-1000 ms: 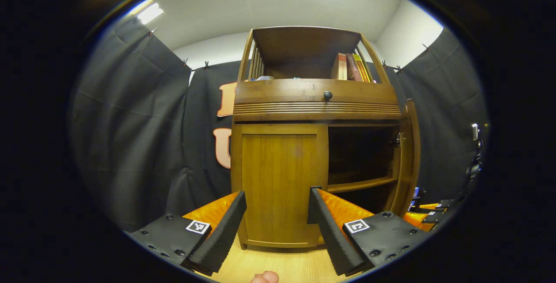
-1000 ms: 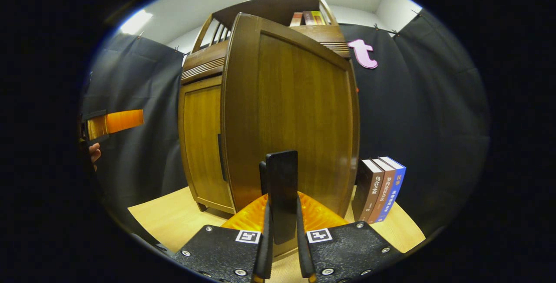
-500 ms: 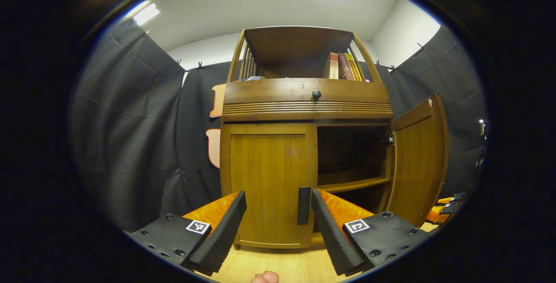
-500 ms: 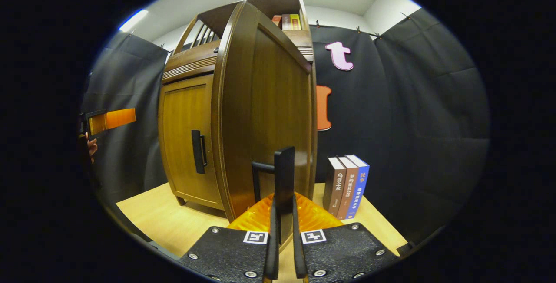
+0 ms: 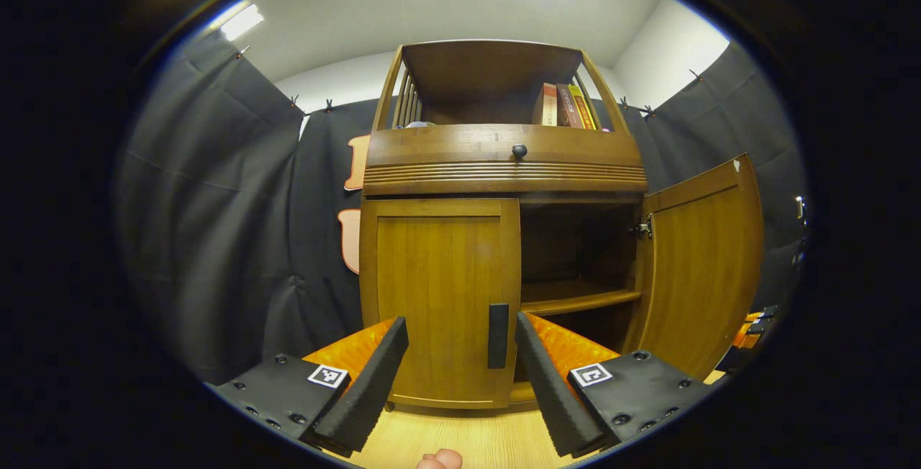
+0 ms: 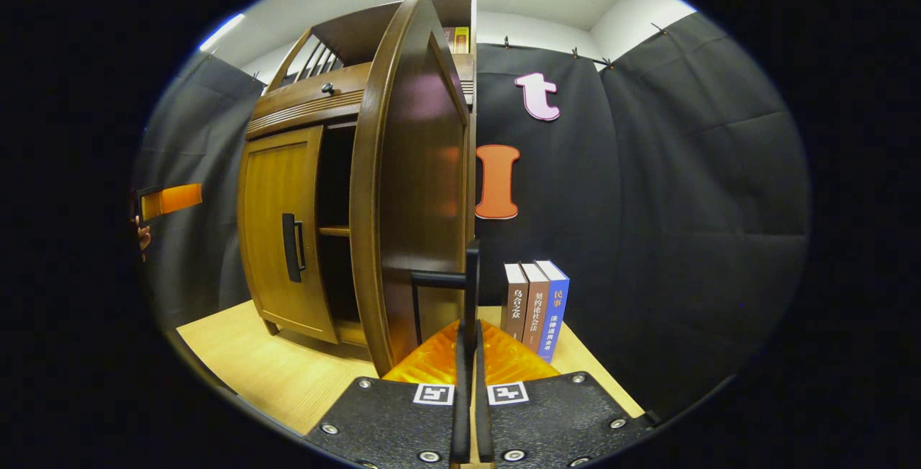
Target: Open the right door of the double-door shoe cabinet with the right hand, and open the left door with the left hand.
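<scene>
The wooden shoe cabinet (image 5: pixel 504 167) stands straight ahead in the left gripper view. Its left door (image 5: pixel 439 296) is closed, and that door's black handle (image 5: pixel 498 336) sits just beyond and between the spread fingers of my open left gripper (image 5: pixel 460 321), apart from both. The right door (image 5: pixel 701 260) hangs wide open. In the right gripper view that door (image 6: pixel 410 188) is seen nearly edge-on, and my right gripper (image 6: pixel 468 329) is shut on its black handle (image 6: pixel 471 282). The left door's handle (image 6: pixel 290 247) and my left gripper (image 6: pixel 169 199) appear at the left there.
Three books (image 6: pixel 536 307) stand on the wooden table (image 6: pixel 288 375) just right of the open door. The cabinet has an inner shelf (image 5: pixel 575 301), a drawer knob (image 5: pixel 519 150) and books on top (image 5: pixel 565 106). Black cloth walls close in on both sides.
The right door has swung further outward with my right gripper shut on its handle. The left door's handle has come into sight between the open left gripper's fingers.
</scene>
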Motion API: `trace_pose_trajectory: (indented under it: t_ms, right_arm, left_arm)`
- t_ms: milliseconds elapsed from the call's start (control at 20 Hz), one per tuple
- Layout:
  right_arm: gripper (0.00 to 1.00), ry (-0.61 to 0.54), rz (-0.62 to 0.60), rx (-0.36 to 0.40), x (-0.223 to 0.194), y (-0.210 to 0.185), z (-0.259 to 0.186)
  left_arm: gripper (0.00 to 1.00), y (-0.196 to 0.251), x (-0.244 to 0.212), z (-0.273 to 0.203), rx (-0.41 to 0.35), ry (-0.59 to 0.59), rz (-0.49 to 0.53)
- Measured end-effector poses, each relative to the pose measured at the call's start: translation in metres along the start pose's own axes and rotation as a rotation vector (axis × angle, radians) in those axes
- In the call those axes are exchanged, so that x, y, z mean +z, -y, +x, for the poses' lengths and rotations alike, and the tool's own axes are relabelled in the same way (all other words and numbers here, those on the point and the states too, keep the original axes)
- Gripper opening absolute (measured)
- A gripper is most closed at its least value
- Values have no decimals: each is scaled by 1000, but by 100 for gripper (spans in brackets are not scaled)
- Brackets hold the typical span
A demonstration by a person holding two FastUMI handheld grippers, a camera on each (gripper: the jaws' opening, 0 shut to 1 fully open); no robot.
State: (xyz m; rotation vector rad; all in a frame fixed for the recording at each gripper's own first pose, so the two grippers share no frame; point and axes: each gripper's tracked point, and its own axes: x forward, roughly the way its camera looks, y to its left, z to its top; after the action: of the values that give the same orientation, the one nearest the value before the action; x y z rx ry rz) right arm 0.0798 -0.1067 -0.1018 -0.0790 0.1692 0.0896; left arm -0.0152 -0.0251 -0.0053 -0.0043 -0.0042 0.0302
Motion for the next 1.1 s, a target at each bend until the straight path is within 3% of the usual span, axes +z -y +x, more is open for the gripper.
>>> trace_pose_trajectory:
  t_ms: [450,650,750,850,900,1000,1100]
  right_arm:
    - [3,35,37,155,0,49,2]
    - [4,37,68,191,0,50,2]
    - [0,38,73,179,-1,51,-3]
    - [14,17,65,171,-10,51,-11]
    - [5,3,77,160,-15,54,-18]
    - [5,-9,125,117,-17,55,-33]
    - [4,-4,92,42,-14,58,-52]
  left_arm:
    - [97,-23,3,-9,49,-1,23]
    - [96,-27,10,-15,64,12,33]
    - [96,-25,6,-18,69,5,31]
    - [96,-20,3,-21,66,-4,26]
    - [96,-18,2,-23,62,-5,24]
    - [96,-14,2,-25,54,-1,20]
    - [96,-11,1,-24,46,2,11]
